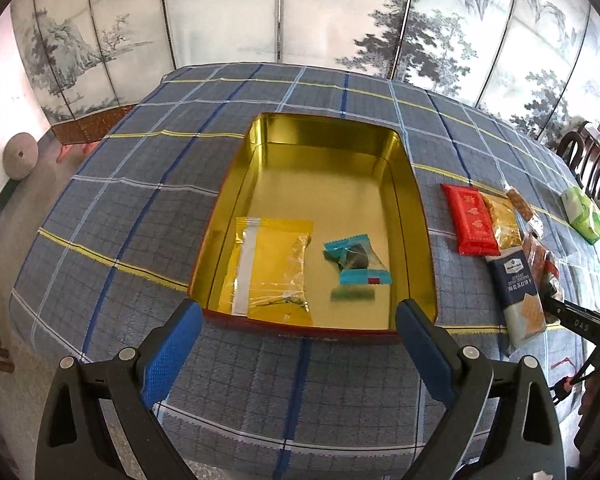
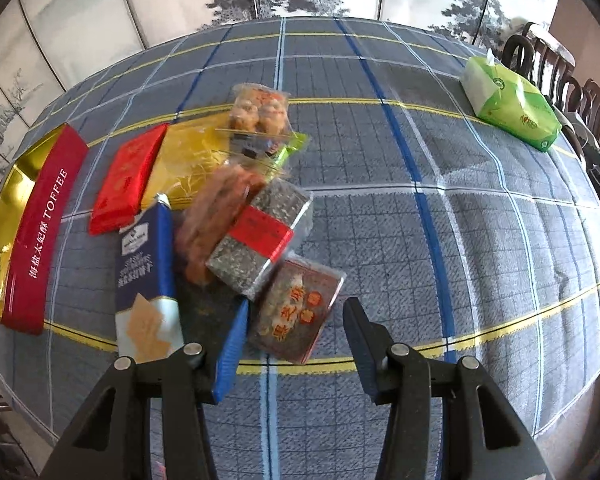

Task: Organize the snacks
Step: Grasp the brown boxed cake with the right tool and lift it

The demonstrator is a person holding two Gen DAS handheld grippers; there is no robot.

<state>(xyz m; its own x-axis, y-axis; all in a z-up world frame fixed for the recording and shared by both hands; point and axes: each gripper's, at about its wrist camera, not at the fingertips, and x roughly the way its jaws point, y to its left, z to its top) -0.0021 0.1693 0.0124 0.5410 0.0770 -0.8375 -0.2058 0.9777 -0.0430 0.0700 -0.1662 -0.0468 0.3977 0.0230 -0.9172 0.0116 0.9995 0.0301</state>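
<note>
Fingers of the left gripper (image 1: 298, 316) stand wide apart with nothing between them, hovering over the near rim of a gold-lined tin (image 1: 416, 208) on a tabletop (image 1: 140, 184) covered in blue plaid cloth. Inside the tin lie a yellow packet (image 1: 272, 268) at the near left and a small teal candy wrapper (image 1: 356, 260) just right of it, the two apart. Fingers of the right gripper (image 2: 296, 312) are partly open and empty, poised above a dark packet with red seals (image 2: 296, 312) that lies flat on the cloth between them, not pressed by either one. Beyond it sits a loose pile of snacks: a speckled packet with a red band (image 2: 260, 236), a navy cracker packet (image 2: 144, 264), a red packet (image 2: 126, 180). A green tissue pack (image 2: 512, 108) lies far right, well apart.
</note>
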